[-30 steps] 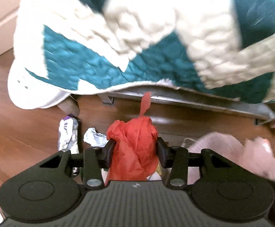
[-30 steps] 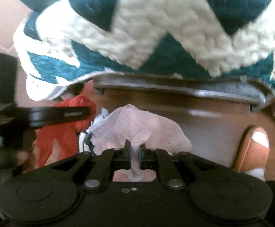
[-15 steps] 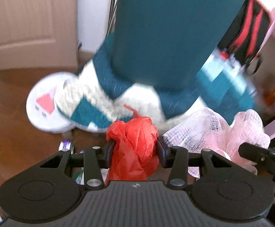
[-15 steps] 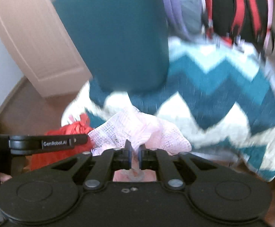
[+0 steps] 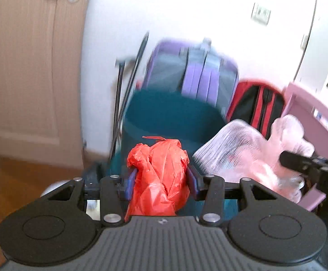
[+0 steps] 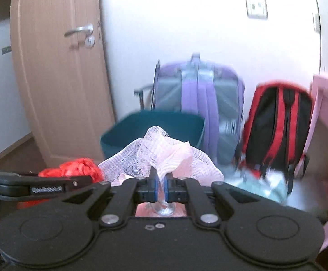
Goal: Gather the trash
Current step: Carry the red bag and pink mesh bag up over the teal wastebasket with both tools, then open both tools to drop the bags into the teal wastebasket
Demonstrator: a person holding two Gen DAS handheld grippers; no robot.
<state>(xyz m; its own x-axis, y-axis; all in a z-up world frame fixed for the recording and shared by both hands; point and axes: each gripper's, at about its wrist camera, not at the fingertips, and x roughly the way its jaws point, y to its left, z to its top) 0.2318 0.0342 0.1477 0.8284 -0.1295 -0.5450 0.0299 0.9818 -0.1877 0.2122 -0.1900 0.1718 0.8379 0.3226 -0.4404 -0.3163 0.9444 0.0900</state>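
2 tools are loaded at this moment. The left tool is clamped on a crumpled red plastic bag, which bulges up between its blue-padded fingers and fills the gap. The right tool is pinched nearly closed on a wad of pinkish-white mesh netting, a thin fold of it caught between the pads while the rest billows out above and to both sides. From the right wrist view the left tool shows at the left edge with the red bag beside it, so the 2 loads ride close together, side by side. Just beyond both loads stands a dark teal bin with its open mouth facing up; the red bag sits in front of its near wall and the netting a little to its right. Behind the bin lean a purple suitcase and a red-and-black backpack against the white wall, with a beige door to the left. As a judgement, picking up is done for these 2 pieces, and what remains is carrying them over the bin's rim and letting go; whether other trash is left elsewhere cannot be told from these views.
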